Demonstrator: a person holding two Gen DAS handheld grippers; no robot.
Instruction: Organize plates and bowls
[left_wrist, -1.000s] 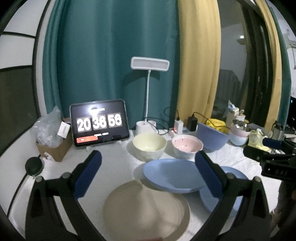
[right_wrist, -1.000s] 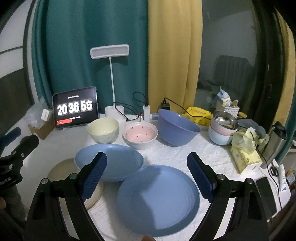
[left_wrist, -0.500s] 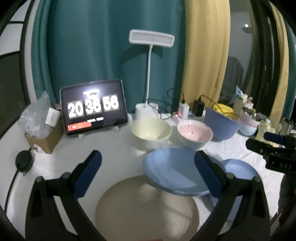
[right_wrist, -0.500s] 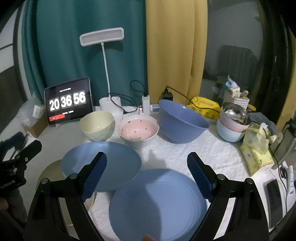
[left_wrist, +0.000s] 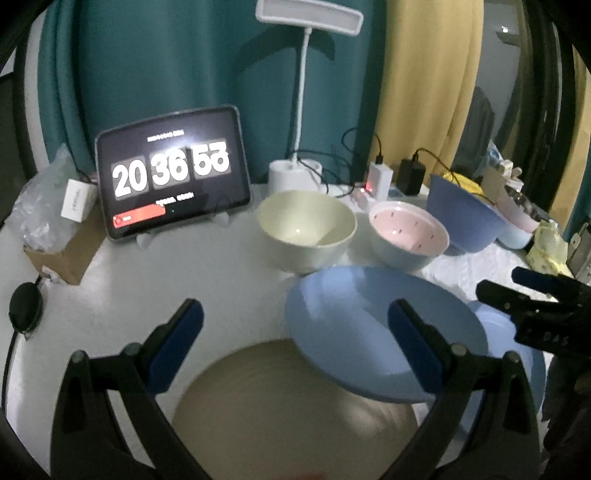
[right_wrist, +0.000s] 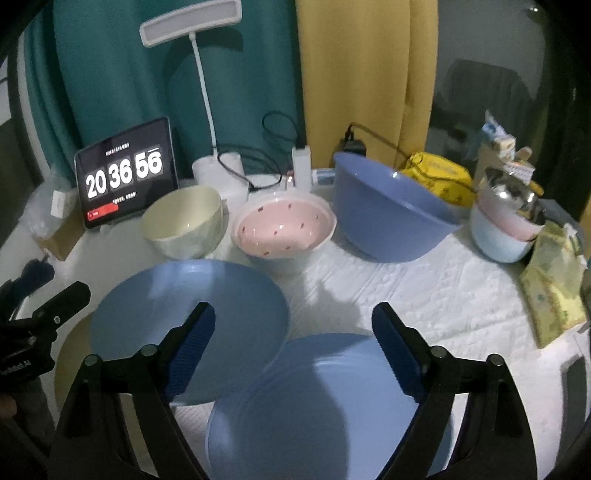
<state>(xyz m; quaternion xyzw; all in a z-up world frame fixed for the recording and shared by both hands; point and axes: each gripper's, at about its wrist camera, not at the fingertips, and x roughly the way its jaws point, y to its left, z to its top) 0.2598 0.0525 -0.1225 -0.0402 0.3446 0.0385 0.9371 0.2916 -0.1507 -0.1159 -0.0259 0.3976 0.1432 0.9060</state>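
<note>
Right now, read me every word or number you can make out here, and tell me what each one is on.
"20 36 56": tablet clock, last digit mid-flip.
Small lines above and below the digits, red bar: too blurred.
Yellow packet print: unreadable.
White box label: unreadable.
Lettering on the tools: too blurred.

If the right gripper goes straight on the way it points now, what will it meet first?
Most likely the near blue plate, lying under and between the right gripper's closing, empty jaws. Depth is unclear.
</note>
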